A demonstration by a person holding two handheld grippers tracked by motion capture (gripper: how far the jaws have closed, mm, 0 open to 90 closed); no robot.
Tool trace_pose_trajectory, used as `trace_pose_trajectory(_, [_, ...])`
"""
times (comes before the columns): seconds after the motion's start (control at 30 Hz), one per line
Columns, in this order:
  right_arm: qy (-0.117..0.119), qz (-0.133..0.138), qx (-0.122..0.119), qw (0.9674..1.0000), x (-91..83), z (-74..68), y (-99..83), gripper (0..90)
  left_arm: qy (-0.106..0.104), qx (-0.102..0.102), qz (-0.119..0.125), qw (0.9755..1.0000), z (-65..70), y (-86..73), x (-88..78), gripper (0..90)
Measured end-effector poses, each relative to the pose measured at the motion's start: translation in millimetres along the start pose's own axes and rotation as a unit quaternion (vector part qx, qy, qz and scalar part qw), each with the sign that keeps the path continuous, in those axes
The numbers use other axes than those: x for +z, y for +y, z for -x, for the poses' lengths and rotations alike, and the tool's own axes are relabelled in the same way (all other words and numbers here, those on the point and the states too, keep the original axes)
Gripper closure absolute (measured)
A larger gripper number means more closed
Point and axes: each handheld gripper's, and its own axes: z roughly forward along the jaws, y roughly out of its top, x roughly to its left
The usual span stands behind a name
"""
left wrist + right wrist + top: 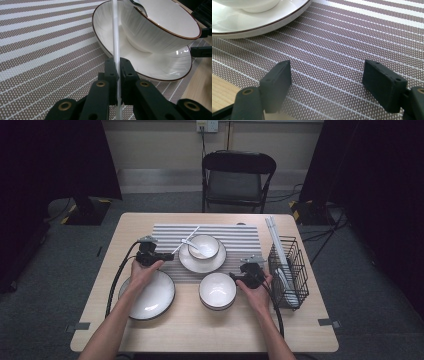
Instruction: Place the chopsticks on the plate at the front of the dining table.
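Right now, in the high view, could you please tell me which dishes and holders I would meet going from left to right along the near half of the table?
Large white black-rimmed plate → empty white bowl → black wire basket holding white utensils.

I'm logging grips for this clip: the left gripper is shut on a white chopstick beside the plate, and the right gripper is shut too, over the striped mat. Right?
Not quite: the right gripper is open, its jaws wide apart over the striped mat, as the right gripper view shows. The left gripper is indeed shut on the white chopstick beside the plate.
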Motion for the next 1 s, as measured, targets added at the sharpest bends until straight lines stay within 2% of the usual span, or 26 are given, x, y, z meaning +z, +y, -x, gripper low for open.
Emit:
trace_pose_trajectory(0.13, [-0.001,0.003,0.001,1.0,0.1,-0.6,-0.9,22.4,-0.001,0.011,-0.002,0.9999,4.3,2.8,0.9,86.1])
trace_pose_trajectory(0.2, [-0.001,0.005,0.001,1.0,0.2,-0.9,-1.4,22.4,0.001,0.004,-0.001,1.0,5.1,2.4,2.9,86.1])
trace_pose_trajectory(0.6, [-0.002,0.005,-0.004,1.0,-0.4,0.2,-2.3,22.6,-0.002,0.008,-0.004,1.0,6.0,6.4,10.2,86.0])
trace_pose_trajectory(0.7, [-0.002,0.004,-0.002,1.0,-0.5,0.0,-2.3,22.5,0.003,0.004,-0.008,1.0,4.4,3.6,13.2,86.0])
trace_pose_trajectory(0.77, [-0.003,0.004,-0.003,1.0,-0.5,-0.1,-2.3,22.5,0.007,0.011,-0.012,0.9998,6.9,3.6,15.2,85.9])
trace_pose_trajectory(0.9, [-0.003,0.004,-0.003,1.0,-0.5,-0.1,-2.4,22.4,0.004,0.001,-0.011,0.9999,4.6,2.6,17.2,85.9])
trace_pose_trajectory(1.0, [-0.003,0.004,-0.003,1.0,-0.5,-0.1,-2.4,22.3,0.006,0.004,-0.011,0.9999,5.6,2.1,17.0,85.7])
